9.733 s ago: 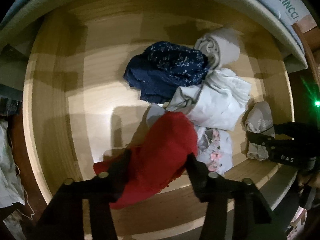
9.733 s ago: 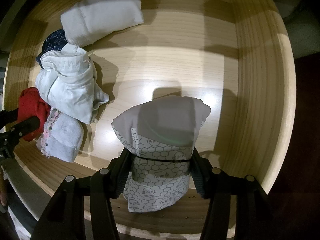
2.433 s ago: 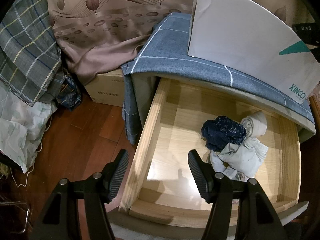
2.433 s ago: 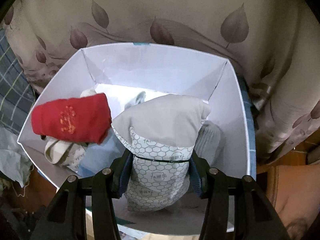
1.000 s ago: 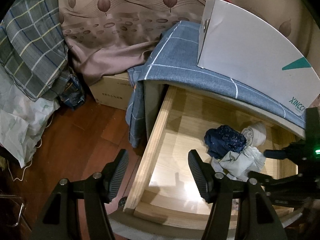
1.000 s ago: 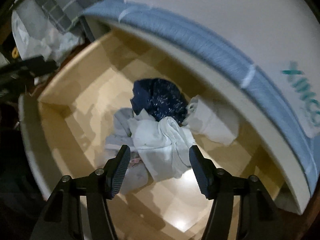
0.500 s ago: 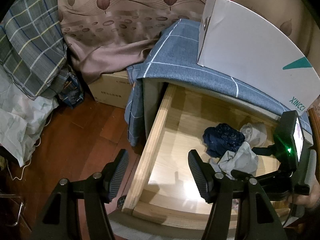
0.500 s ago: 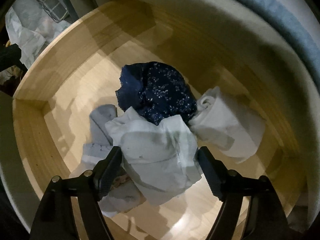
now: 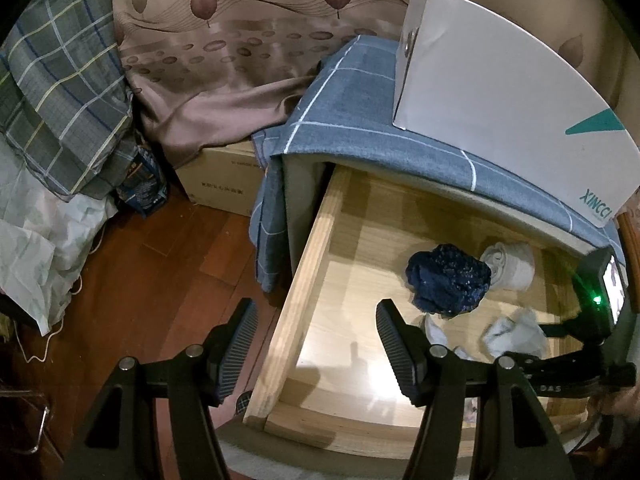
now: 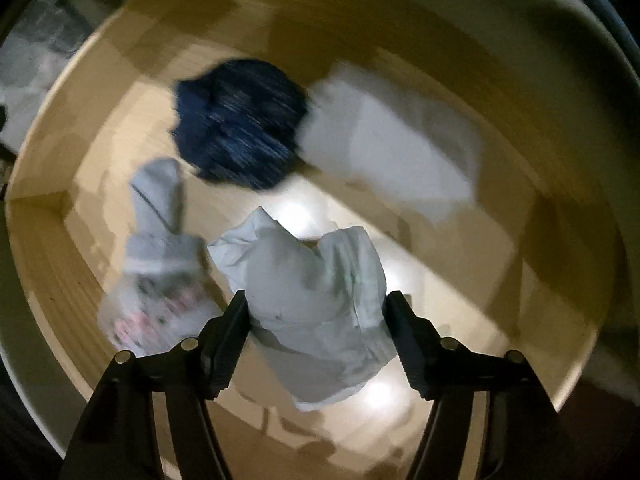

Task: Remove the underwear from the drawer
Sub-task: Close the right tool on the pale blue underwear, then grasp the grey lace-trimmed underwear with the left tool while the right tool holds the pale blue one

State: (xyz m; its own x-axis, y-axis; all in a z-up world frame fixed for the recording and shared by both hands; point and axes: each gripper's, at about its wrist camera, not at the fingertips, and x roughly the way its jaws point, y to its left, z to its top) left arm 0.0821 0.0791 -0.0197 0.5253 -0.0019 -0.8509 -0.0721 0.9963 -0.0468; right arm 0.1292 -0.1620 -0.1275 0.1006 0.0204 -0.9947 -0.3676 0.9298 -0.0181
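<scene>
My right gripper (image 10: 318,326) points straight down into the open wooden drawer (image 10: 48,240), its jaws having just been closing, with a pale white garment (image 10: 316,304) bunched between the fingers and filling the gap from pad to pad; the blur leaves me unable to tell whether the pads actually press it. Only this view shows the bundle in full. Behind it lie the dark blue speckled underwear (image 10: 240,124), a folded white piece (image 10: 392,152) touching it on the right, and at the left a grey piece with a pink floral print (image 10: 156,280).

My left gripper (image 9: 314,344) hangs open and empty above the drawer's left wall (image 9: 304,288), one finger over the floor and one over the drawer. Its view gives the wider room the other cannot: the drawer (image 9: 360,224) pulled out from a cabinet draped in a blue grid-lined cloth (image 9: 360,120), a white box (image 9: 500,92) lettered XINCCI standing on top, a brown leaf-print curtain (image 9: 248,40), a cardboard carton (image 9: 224,180) on the red-brown wood floor (image 9: 152,280), and plaid bedding (image 9: 60,100) at the left. Here the blue underwear (image 9: 448,280) and a white roll (image 9: 512,266) show clearly, while the right tool's black body (image 9: 568,360) with a green light (image 9: 597,300) covers part of the pale garment (image 9: 516,336)
</scene>
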